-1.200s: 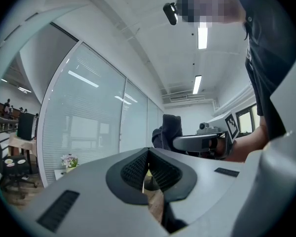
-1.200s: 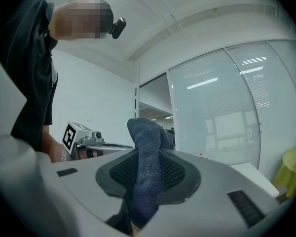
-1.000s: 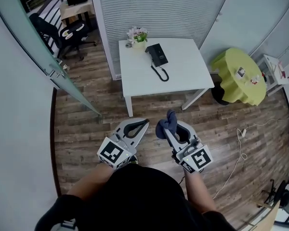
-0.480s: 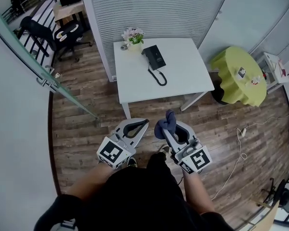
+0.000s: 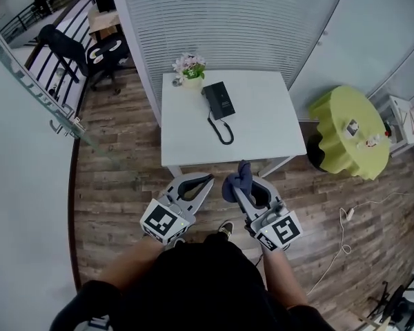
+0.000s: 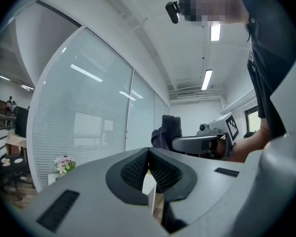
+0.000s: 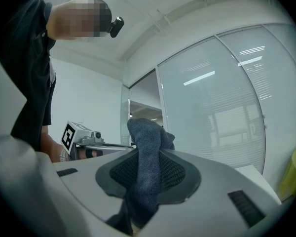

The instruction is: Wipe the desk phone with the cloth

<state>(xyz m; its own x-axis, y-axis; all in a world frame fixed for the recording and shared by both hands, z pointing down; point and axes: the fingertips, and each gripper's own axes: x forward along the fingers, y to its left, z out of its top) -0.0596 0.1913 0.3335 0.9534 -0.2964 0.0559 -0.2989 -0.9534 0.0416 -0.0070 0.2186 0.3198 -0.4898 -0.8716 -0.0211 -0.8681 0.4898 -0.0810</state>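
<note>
The black desk phone [image 5: 219, 100] lies near the back of the white table [image 5: 262, 136], and its coiled cord [image 5: 222, 131] trails toward the front edge. Both grippers are held in front of the person's body, short of the table's near edge. My right gripper [image 5: 239, 179] is shut on a dark blue cloth [image 5: 236, 176]; in the right gripper view the cloth [image 7: 143, 132] bulges out between the pads. My left gripper [image 5: 207, 179] is shut with nothing in it, its tips meeting in the left gripper view [image 6: 149, 152]. The cloth [image 6: 167, 130] also shows there, off to the right.
A small pot of flowers [image 5: 188, 66] stands at the table's back left corner. A round table with a green cover [image 5: 348, 133] is to the right, an office chair [image 5: 100, 50] at the far left behind a glass door [image 5: 48, 102]. Wooden floor lies underfoot.
The person has stepped toward the white table, which now lies closer to both grippers. The grippers keep their pose, the right still holding the cloth.
</note>
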